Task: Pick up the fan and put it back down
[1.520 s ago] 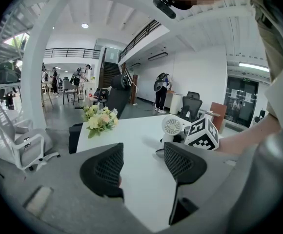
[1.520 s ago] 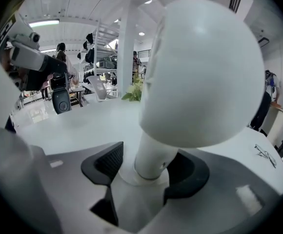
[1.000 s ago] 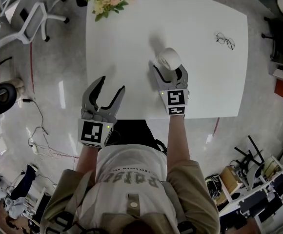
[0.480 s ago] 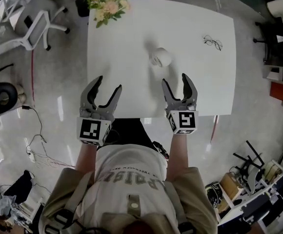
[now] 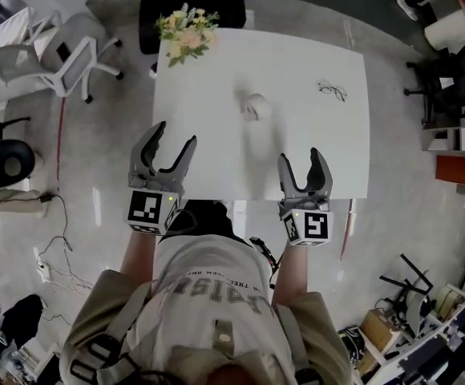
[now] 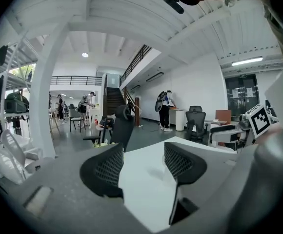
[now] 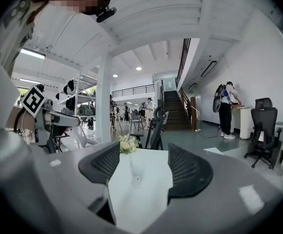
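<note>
Fan (image 5: pixel 255 107), apparently upright, rests on table (image 5: pixel 329 151).

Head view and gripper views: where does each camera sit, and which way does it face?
Head view: on the person's head, looking steeply down at the white table, fan, left gripper, right gripper and the person's shirt.
Left gripper view: rides that gripper, looks along its own open jaws across the table.
Right gripper view: rides its gripper, looks between its open jaws toward the flowers.
Shared: head and right gripper views both show the flowers.
</note>
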A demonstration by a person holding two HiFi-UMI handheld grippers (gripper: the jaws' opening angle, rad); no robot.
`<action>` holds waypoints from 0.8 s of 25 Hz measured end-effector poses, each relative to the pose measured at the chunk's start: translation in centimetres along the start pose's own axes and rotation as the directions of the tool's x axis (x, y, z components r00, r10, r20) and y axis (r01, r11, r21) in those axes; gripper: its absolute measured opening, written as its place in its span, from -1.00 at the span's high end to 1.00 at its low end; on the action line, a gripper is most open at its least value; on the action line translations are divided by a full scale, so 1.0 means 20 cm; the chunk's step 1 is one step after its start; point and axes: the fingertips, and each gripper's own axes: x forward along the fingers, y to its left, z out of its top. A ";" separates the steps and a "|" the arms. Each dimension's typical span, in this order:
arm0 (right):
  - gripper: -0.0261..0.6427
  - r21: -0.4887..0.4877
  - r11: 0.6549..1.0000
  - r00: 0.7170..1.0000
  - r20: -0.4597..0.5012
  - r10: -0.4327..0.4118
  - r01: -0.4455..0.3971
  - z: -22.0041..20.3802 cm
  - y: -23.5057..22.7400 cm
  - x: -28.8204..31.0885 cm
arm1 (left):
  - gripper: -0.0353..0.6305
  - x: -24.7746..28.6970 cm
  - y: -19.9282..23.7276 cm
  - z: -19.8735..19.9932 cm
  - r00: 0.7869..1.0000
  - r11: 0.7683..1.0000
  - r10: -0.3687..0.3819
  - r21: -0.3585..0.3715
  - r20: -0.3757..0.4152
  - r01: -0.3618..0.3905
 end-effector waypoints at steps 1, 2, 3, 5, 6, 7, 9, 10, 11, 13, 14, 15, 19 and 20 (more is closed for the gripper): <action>0.07 0.000 1.000 1.000 0.018 -0.009 0.009 0.04 -0.01 -0.03 | 0.07 -0.02 0.00 0.03 1.000 1.000 0.004 0.003 0.016 -0.005; 0.07 -0.002 1.000 0.999 0.036 -0.021 0.021 0.08 -0.02 -0.07 | 0.07 -0.03 0.01 0.07 0.999 1.000 0.009 0.007 0.032 -0.009; 0.07 -0.003 0.999 0.998 0.053 -0.033 0.034 0.13 -0.04 -0.10 | 0.07 -0.05 0.01 0.10 0.999 1.000 0.012 0.012 0.048 -0.013; 0.07 -0.004 0.998 0.995 0.082 -0.056 0.056 0.20 -0.05 -0.16 | 0.07 -0.08 0.01 0.16 0.997 1.000 0.018 0.024 0.080 -0.020; 0.07 -0.004 0.998 0.994 0.094 -0.063 0.064 0.24 -0.06 -0.18 | 0.07 -0.10 0.02 0.19 0.995 0.999 0.022 0.030 0.094 -0.025; 0.07 -0.005 0.998 0.992 0.104 -0.068 0.069 0.27 -0.06 -0.21 | 0.07 -0.12 0.03 0.22 0.994 0.999 0.027 0.036 0.107 -0.031; 0.07 -0.010 0.997 0.990 0.116 -0.075 0.077 0.33 -0.07 -0.25 | 0.07 -0.15 0.05 0.27 0.991 0.998 0.039 0.042 0.129 -0.045; 0.07 -0.013 0.997 0.990 0.119 -0.080 0.082 0.34 -0.07 -0.27 | 0.07 -0.17 0.05 0.29 0.989 0.998 0.043 0.042 0.138 -0.049; 0.08 -0.014 0.996 0.989 0.121 -0.085 0.087 0.35 -0.07 -0.29 | 0.07 -0.18 0.05 0.30 0.988 0.998 0.045 0.042 0.147 -0.052; 0.11 -0.012 0.995 0.988 0.122 -0.098 0.100 0.37 -0.09 -0.32 | 0.07 -0.20 0.05 0.33 0.986 0.998 0.045 0.046 0.162 -0.053; 0.15 -0.009 0.994 0.987 0.122 -0.105 0.107 0.38 -0.09 -0.33 | 0.07 -0.21 0.05 0.34 0.985 0.997 0.045 0.050 0.167 -0.054; 0.19 -0.006 0.994 0.986 0.124 -0.111 0.113 0.38 -0.10 -0.33 | 0.08 -0.21 0.05 0.35 0.984 0.997 0.044 0.054 0.170 -0.054; 0.29 -0.011 0.992 0.982 0.145 -0.121 0.124 0.43 -0.10 -0.36 | 0.13 -0.24 0.03 0.36 0.983 0.997 0.039 0.062 0.177 -0.050; 0.32 -0.016 0.992 0.982 0.148 -0.121 0.124 0.44 -0.10 -0.37 | 0.17 -0.24 0.03 0.36 0.983 0.997 0.037 0.062 0.178 -0.049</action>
